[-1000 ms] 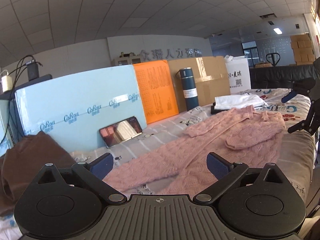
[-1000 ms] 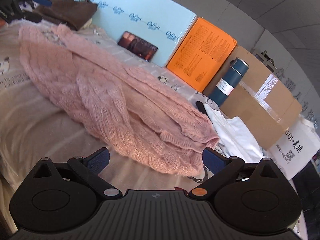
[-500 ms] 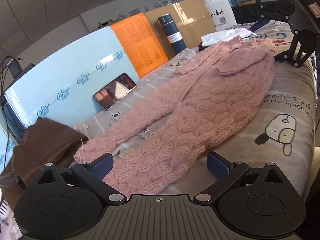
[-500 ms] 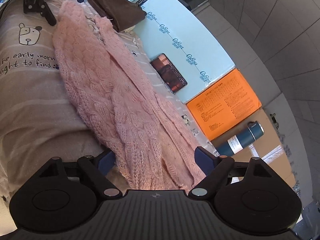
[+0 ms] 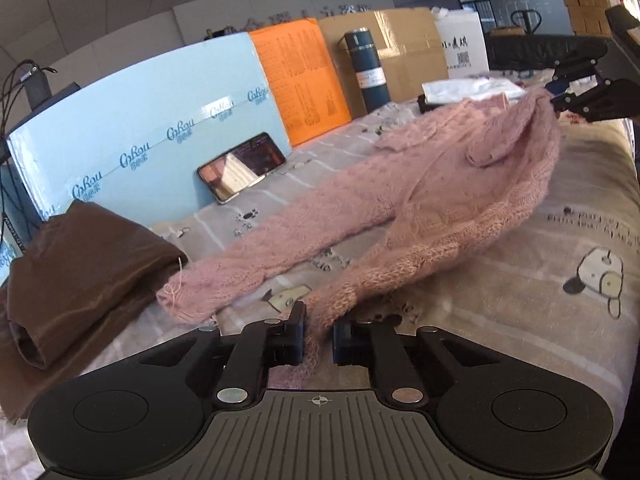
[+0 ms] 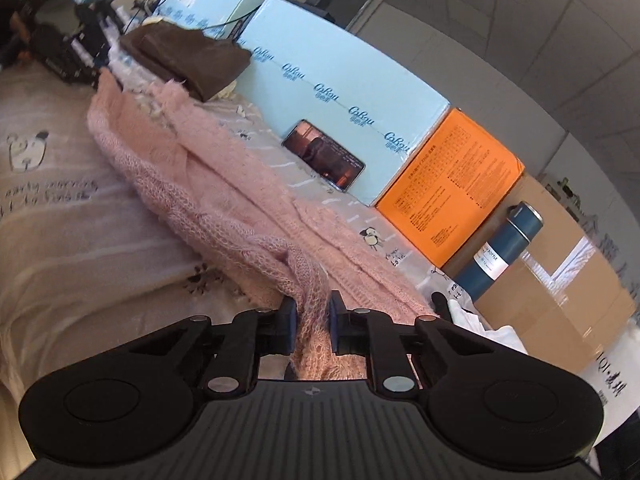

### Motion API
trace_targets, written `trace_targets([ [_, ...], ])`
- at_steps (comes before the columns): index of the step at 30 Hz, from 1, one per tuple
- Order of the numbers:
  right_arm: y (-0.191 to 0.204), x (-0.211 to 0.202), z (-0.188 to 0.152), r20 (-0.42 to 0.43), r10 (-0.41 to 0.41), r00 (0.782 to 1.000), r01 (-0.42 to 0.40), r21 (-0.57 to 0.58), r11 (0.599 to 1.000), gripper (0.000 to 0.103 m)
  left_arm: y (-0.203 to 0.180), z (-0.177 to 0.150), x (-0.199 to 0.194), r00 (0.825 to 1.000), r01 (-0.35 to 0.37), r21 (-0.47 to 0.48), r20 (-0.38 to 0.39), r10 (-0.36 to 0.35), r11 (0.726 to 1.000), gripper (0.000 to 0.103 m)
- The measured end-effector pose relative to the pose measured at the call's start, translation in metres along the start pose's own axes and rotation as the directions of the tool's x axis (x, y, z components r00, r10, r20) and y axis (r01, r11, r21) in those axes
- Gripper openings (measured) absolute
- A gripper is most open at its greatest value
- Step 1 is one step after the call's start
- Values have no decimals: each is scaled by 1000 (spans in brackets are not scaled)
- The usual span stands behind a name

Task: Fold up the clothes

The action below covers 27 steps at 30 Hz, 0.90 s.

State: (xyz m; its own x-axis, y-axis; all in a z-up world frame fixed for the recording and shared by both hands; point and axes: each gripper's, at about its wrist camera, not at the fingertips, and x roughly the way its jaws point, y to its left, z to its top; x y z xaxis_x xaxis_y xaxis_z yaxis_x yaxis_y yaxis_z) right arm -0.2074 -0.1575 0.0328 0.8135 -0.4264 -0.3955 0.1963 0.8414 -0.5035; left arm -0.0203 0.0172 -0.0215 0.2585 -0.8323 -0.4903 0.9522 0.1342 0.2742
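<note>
Both claws, left claw (image 5: 318,334) and right claw (image 6: 313,322), are closing, each pinching the pink sweater (image 5: 420,196); a brown garment (image 5: 76,276) lies left of the left claw.

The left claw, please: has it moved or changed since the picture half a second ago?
Yes. The left claw has closed on the pink knitted sweater's near edge, having dropped towards the printed bed sheet, beside the brown folded garment.

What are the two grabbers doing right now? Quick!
Left gripper: closed, pinching one end of the pink knit sweater.
Right gripper: jaws closing, already pinching the sweater's other end.
</note>
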Motion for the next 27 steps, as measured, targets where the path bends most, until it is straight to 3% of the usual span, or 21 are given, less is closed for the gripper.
trace_targets([
  [4, -36, 11, 13, 63, 34, 997, -39, 89, 995, 13, 32, 10, 0, 995, 55, -167, 90, -41, 984, 11],
  [7, -68, 29, 23, 78, 75, 994, -86, 146, 986, 13, 57, 15, 10, 989, 91, -293, 139, -52, 952, 11],
  [10, -97, 54, 28, 58, 163, 985, -171, 213, 962, 13, 82, 14, 31, 989, 124, -423, 130, -76, 898, 12],
  [15, -126, 105, 26, 12, 268, 963, -258, 311, 915, 13, 107, 8, 74, 994, 102, -573, 80, -68, 813, 16],
  [18, -134, 131, 19, -2, 299, 954, -278, 362, 890, 16, 119, -3, 91, 996, 85, -670, 60, -61, 738, 20],
  [21, -140, 148, 8, 7, 305, 952, -279, 423, 862, 31, 129, -13, 90, 993, 119, -731, 93, -75, 672, 29],
  [23, -144, 155, 0, 30, 302, 953, -280, 470, 837, 39, 134, -18, 85, 988, 152, -760, 137, -73, 632, 56],
  [25, -148, 156, -6, 66, 302, 951, -292, 512, 808, 45, 137, -22, 79, 979, 196, -785, 187, -77, 588, 75],
  [27, -152, 156, -12, 100, 300, 949, -304, 549, 779, 49, 138, -25, 74, 977, 209, -801, 202, -75, 561, 80],
])
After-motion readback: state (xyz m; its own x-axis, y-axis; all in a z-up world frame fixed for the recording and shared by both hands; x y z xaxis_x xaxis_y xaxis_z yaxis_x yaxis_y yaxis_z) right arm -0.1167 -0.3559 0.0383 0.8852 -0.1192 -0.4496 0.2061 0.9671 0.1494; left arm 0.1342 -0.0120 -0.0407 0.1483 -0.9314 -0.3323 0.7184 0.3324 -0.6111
